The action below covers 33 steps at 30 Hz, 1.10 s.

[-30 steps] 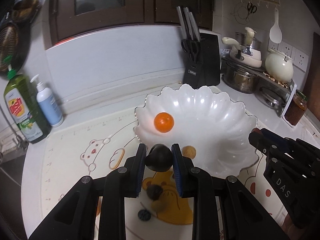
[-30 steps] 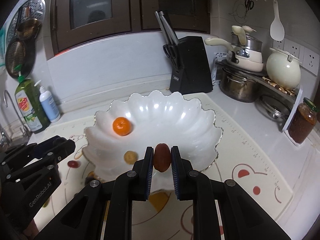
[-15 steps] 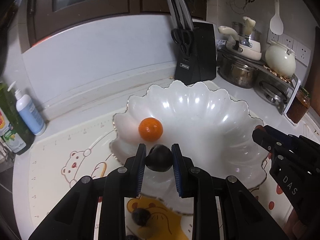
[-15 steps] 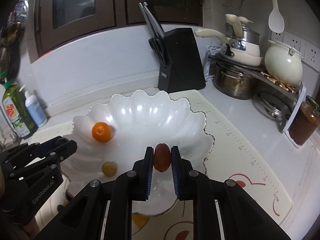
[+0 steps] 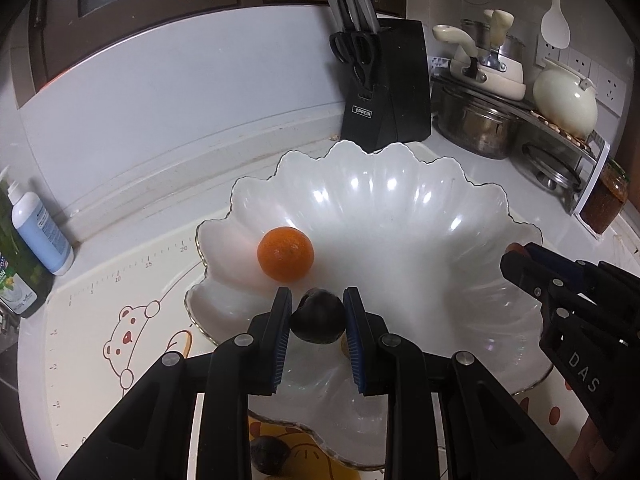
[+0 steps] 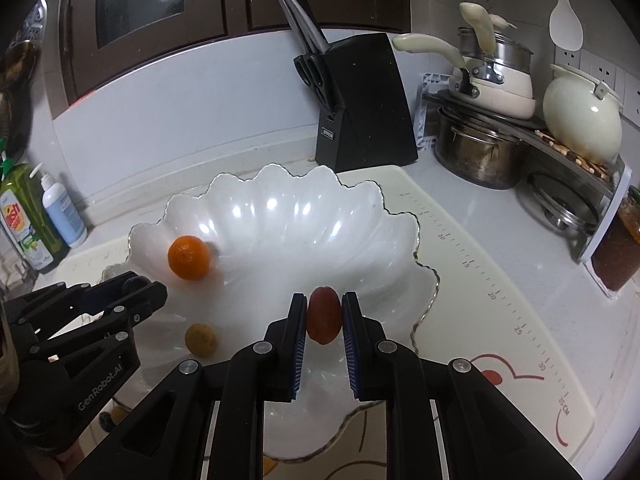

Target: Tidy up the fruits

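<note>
Two fruits, an orange [image 5: 285, 254] and a small yellow fruit [image 6: 201, 339], lie in the scalloped white bowl [image 5: 400, 184]; above it the left gripper [image 5: 317, 314] clamps a dark plum [image 5: 318, 315] and the right gripper [image 6: 324, 314] a red fruit [image 6: 324, 314], and another dark fruit [image 5: 269, 455] waits on the mat [image 5: 120, 304].

One bowl [image 6: 280, 216], perhaps five fruits [image 6: 188, 257].

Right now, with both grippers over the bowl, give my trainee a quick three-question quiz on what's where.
1. True or false: the orange lies inside the white bowl.
2. What does the right gripper hold? A) red fruit B) orange C) bottle
3. Name the black object behind the bowl.

Key: 1 true. 2 A, the red fruit. 3 the knife block.
</note>
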### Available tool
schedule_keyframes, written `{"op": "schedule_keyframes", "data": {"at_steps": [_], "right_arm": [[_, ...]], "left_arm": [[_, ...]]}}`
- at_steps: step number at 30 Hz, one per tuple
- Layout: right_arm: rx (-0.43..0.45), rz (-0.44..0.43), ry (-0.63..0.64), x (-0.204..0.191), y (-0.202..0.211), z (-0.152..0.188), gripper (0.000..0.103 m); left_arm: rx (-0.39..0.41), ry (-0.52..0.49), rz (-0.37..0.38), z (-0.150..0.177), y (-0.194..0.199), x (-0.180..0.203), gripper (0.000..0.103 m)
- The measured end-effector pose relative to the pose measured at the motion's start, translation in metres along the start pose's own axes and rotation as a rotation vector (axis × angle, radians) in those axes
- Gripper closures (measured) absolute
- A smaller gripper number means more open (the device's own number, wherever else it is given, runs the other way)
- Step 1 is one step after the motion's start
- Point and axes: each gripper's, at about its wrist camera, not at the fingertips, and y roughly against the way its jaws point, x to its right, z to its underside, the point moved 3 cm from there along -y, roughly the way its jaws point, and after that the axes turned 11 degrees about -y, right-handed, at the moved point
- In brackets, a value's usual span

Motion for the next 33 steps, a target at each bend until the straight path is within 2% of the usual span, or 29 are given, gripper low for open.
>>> {"op": "schedule_keyframes", "data": {"at_steps": [3,5,7,8,10,13,20,25,33], "right_arm": [[0.009,0.010,0.007,-0.001,0.002,-0.001,0.083],[0.012,0.015,0.006,-0.001,0.004,-0.001,0.074],[0.027,0.025,0.001,-0.001,0.008,-0.002,0.054],[0.037,0.033,0.000,-0.001,0.010,-0.002,0.050],[0.062,0.057,-0.002,-0.001,0.016,-0.003,0.032],[0.095,0.076,0.003,-0.003,0.026,-0.004,0.022],[0.118,0.062,0.002,-0.017,0.041,-0.001,0.020],[0.130,0.032,0.001,-0.029,0.052,0.006,0.020],[0.150,-0.023,0.006,-0.048,0.075,0.013,0.020]], "left_arm": [[0.008,-0.004,-0.023,0.000,0.004,-0.001,0.060],[0.012,-0.002,-0.037,0.001,0.007,-0.002,0.057],[0.016,0.000,-0.048,0.001,0.011,-0.004,0.057],[0.018,-0.001,-0.054,0.001,0.013,-0.004,0.056],[0.022,0.001,-0.069,0.002,0.017,-0.006,0.050],[0.035,0.007,-0.091,0.005,0.026,-0.011,0.044],[0.040,0.035,-0.127,0.013,0.047,-0.026,0.040],[0.049,0.053,-0.154,0.021,0.065,-0.037,0.027],[0.062,0.071,-0.206,0.037,0.098,-0.048,0.020]]}}
